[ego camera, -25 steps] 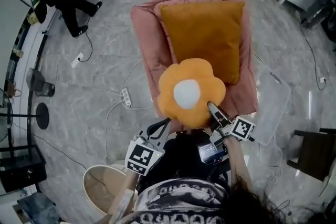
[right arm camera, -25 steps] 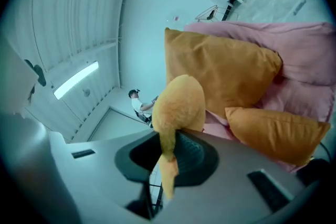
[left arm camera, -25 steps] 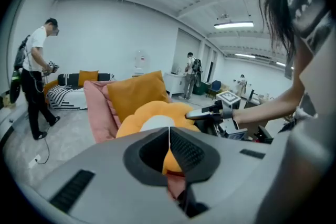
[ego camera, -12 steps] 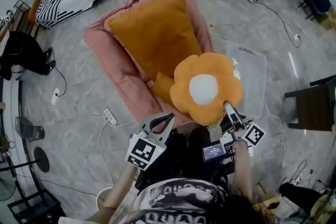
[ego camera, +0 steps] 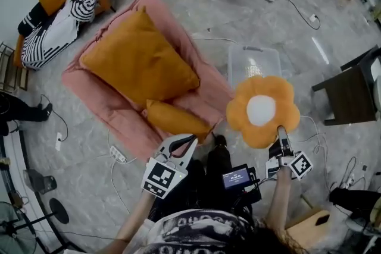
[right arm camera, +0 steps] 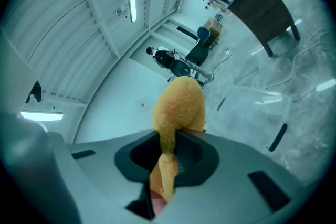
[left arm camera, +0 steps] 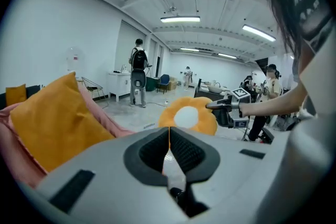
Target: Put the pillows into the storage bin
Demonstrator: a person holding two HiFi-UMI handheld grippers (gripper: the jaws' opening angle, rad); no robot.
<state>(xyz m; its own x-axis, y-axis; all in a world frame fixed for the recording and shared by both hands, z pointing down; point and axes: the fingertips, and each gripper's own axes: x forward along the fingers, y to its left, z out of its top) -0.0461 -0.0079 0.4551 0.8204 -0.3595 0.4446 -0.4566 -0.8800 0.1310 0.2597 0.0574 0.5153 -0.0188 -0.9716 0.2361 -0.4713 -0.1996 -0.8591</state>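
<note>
The right gripper [ego camera: 280, 131] pinches the flower pillow [ego camera: 262, 110] by its edge, holding it off the floor, apparently for dropping into the clear storage bin [ego camera: 255, 59] just beyond. The left gripper [ego camera: 183, 141] is closed, empty. Two orange pillows [ego camera: 137, 59] wait left.

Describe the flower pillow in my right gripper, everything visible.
The flower pillow is plush and orange, with rounded petals around a white round centre. The right gripper is shut on one petal's edge, pinching it flat, and holds it in the air, face up towards the head camera. Nothing else touches it. In the head view it overlaps the near edge of the clear storage bin.
</note>
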